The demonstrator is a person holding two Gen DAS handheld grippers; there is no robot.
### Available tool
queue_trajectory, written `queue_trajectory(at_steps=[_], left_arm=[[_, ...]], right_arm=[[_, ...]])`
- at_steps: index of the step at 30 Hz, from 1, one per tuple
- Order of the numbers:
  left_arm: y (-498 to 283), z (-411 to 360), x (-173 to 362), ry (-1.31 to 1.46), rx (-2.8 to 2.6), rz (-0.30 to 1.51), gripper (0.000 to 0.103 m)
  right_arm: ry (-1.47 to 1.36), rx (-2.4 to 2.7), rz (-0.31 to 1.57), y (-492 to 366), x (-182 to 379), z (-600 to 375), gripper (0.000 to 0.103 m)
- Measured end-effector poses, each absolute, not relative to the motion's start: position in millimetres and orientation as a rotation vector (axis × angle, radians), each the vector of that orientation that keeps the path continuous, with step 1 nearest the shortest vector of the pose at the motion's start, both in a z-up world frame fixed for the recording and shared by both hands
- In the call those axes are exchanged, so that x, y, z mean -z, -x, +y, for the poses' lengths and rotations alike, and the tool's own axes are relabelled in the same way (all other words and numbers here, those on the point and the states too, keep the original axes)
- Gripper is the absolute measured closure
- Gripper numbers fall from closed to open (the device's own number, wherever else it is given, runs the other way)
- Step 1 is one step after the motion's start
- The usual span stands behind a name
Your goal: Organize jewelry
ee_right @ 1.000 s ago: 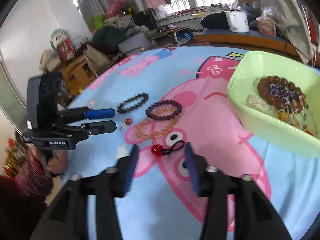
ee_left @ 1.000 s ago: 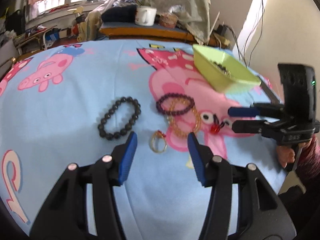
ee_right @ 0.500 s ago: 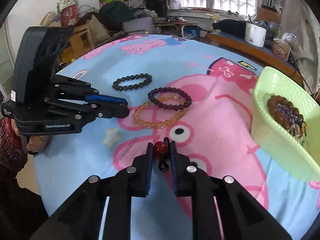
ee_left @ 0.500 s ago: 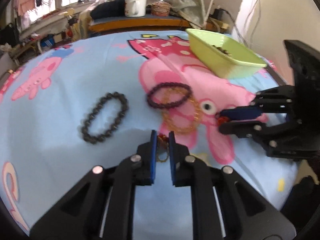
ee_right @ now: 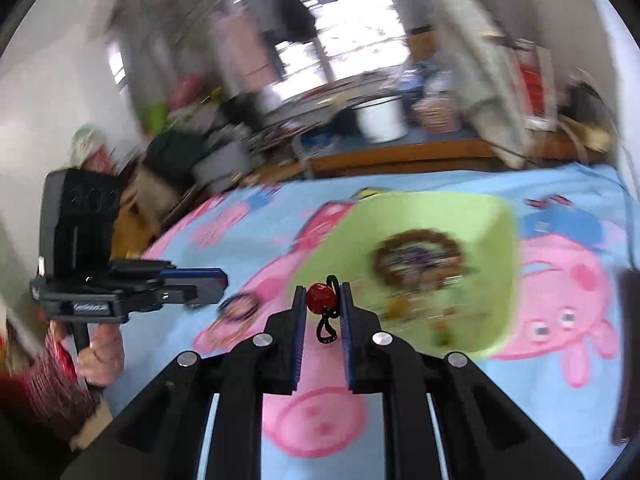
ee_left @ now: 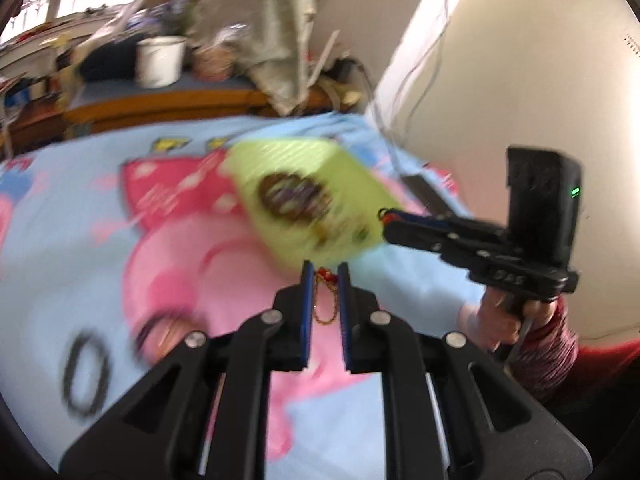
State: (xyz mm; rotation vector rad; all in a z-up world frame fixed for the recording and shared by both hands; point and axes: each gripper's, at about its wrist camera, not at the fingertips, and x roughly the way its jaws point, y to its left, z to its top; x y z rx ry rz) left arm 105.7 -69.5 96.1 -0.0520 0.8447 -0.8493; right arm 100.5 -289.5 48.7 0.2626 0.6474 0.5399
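Left wrist view: left claw pinches a thin gold chain, light, limp, dangling. Right claw pinches a red bead charm by its hard bead, cord hanging. Both hover near the green tray.

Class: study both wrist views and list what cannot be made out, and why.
1. Green basket contents: motion blur in both views; only a brown bead ring reads.
2. Gold chain: its top is hidden between the left gripper fingers.
3. Bracelets on the blanket: smeared, beads uncountable.
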Motion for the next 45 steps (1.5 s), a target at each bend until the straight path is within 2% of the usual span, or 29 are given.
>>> queue_trajectory(at_steps=[4, 5, 6, 7, 8, 9, 12, 16, 22, 24, 26, 27, 28, 32, 37, 38, 40, 42, 43, 45], left_arm=[[-141.6, -110.1, -92.8, 0.066, 0.860, 0.903, 0.092], [-147.4, -116.6, -89.4, 0.063, 0.852, 0.920, 0.088], [-156.9, -124.9, -82.7, 0.057, 0.832, 0.954, 0.081], [-164.8, -130.4, -76.2, 0.054, 0.807, 0.990, 0.055], [-171.5, -132.4, -71.5, 0.058, 0.785, 1.013, 0.045], [-175.7, -131.4, -69.4, 0.068, 0.769, 1.017, 0.045], [-180.8, -124.2, -73.8, 0.116, 0.765, 1.011, 0.045], [-167.4, -94.8, -101.7, 0.148, 0.767, 0.903, 0.045], [-135.5, -8.5, -121.7, 0.189, 0.673, 0.777, 0.045], [-126.1, 19.1, -114.9, 0.201, 0.627, 0.779, 0.048], [-118.5, 39.7, -104.1, 0.217, 0.593, 0.799, 0.057], [-112.2, 50.9, -94.6, 0.235, 0.580, 0.817, 0.057], [-107.2, 57.1, -87.4, 0.245, 0.576, 0.828, 0.058], [-85.8, 58.9, -61.9, 0.206, 0.559, 0.871, 0.057], [-74.3, 19.8, -25.9, -0.029, 0.520, 0.958, 0.057], [-75.5, 16.5, -20.3, -0.049, 0.515, 0.962, 0.062], [-75.9, 12.1, -19.2, -0.065, 0.516, 0.938, 0.083], [-80.7, 19.0, -19.7, -0.014, 0.536, 0.947, 0.087], [-80.5, 24.5, -20.6, 0.019, 0.548, 0.952, 0.095], [-72.6, 32.5, -23.5, 0.083, 0.614, 0.961, 0.097]], right_arm=[[-0.385, -0.508, 0.695, -124.6, -42.4, -320.8, 0.103], [-0.414, -0.518, 0.707, -128.6, -39.4, -325.1, 0.103], [-0.444, -0.501, 0.726, -135.8, -35.7, -328.6, 0.103], [-0.463, -0.484, 0.728, -138.9, -33.4, -330.7, 0.097], [-0.494, -0.474, 0.708, -140.9, -32.7, -335.5, 0.078], [-0.520, -0.477, 0.680, -141.0, -34.2, -340.0, 0.072], [-0.567, -0.500, 0.622, -138.1, -41.5, -346.2, 0.072], [-0.595, -0.561, 0.562, -129.7, -52.1, -345.6, 0.072], [-0.490, -0.716, 0.562, -113.9, -65.3, -303.8, 0.072], [-0.400, -0.761, 0.587, -108.3, -67.0, -276.5, 0.085], [-0.273, -0.800, 0.635, -102.5, -64.2, -239.0, 0.095], [-0.207, -0.807, 0.670, -101.7, -60.8, -220.9, 0.102], [-0.123, -0.807, 0.722, -101.6, -53.4, -197.2, 0.103], [0.033, -0.734, 0.856, -116.4, -23.0, -146.1, 0.103], [0.069, -0.692, 0.941, -139.9, -2.3, -116.5, 0.103], [0.032, -0.698, 0.938, -145.2, -4.5, -115.2, 0.103], [-0.091, -0.728, 0.885, -153.7, -15.4, -121.5, 0.103], [-0.175, -0.706, 0.856, -158.8, -22.8, -131.7, 0.103], [-0.183, -0.701, 0.856, -161.3, -24.4, -135.3, 0.103], [-0.170, -0.691, 0.857, -158.4, -26.8, -137.6, 0.103]])
